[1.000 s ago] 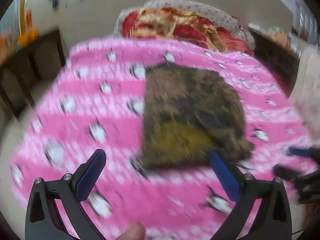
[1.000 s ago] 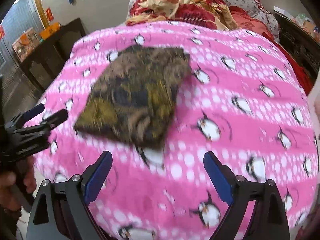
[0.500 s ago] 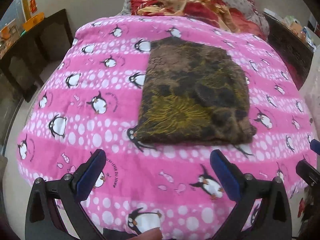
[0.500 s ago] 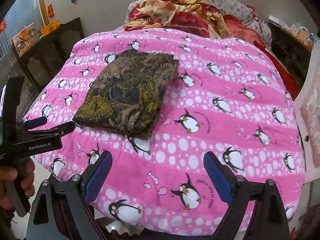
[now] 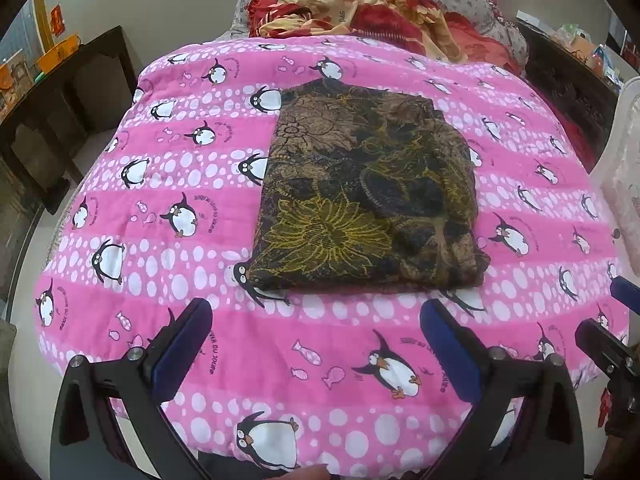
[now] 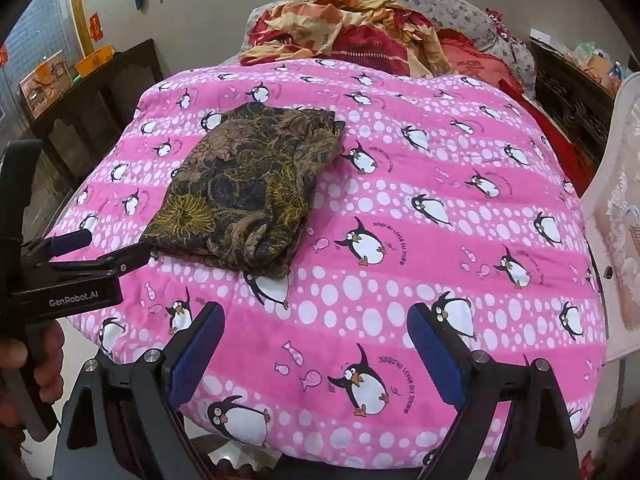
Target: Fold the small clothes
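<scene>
Pink fleece printed with penguins and white dots, the blanket (image 5: 168,184) covers the bed and serves as the ground for everything here. Going left to right, the left gripper (image 5: 316,344) is held low over the near edge of the blanket, pointing up the bed, with its blue-padded fingers (image 5: 182,346) spread wide and nothing between them. In the right wrist view the same tool shows from the side at the left edge, gripped by the person's hand (image 6: 28,372), its tips just beside the near left corner of the folded garment (image 6: 248,188). That garment, a dark brown cloth with gold and tan flower patterns (image 5: 364,196), lies flat on the blanket, left of the blanket's middle in the right wrist view. It is folded into a rough rectangle whose long axis runs from the near edge of the blanket toward the heap of red and orange bedding (image 5: 360,12) at the far end; the thick, layered fold edge faces the grippers. The right gripper (image 6: 316,348) also hovers over the near edge of the blanket, to the right of the garment and clear of it, its fingers (image 6: 436,356) parted wide and holding nothing.
</scene>
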A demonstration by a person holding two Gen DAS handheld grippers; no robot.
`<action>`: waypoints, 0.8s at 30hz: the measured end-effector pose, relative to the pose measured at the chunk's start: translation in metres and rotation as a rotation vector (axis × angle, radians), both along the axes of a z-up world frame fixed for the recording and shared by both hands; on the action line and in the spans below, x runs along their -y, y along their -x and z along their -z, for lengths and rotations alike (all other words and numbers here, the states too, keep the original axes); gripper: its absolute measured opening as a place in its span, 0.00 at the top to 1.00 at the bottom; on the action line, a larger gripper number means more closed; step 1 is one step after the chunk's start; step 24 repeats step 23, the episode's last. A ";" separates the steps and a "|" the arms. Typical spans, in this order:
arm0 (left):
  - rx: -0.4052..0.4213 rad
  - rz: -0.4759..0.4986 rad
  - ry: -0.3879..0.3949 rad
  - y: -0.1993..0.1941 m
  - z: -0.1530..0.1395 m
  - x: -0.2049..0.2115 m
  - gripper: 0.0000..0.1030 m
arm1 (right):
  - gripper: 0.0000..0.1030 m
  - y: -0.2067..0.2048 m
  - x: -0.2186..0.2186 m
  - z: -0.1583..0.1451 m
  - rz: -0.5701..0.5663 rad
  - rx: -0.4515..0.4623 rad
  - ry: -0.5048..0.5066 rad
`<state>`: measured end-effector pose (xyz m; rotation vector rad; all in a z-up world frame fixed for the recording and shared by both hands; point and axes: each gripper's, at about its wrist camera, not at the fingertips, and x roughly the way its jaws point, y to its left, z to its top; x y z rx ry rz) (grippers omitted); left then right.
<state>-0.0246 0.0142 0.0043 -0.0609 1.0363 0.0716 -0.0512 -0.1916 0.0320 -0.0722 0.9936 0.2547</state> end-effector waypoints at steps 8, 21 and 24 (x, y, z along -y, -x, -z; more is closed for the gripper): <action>-0.011 0.003 0.008 -0.002 0.003 -0.002 0.00 | 0.08 0.000 0.000 0.002 -0.003 -0.005 -0.006; 0.018 0.028 0.031 0.003 0.004 0.004 0.00 | 0.08 0.000 -0.002 0.007 -0.007 -0.014 -0.014; 0.012 0.032 0.019 0.002 0.004 0.005 0.00 | 0.08 -0.001 -0.002 0.008 -0.008 -0.014 -0.013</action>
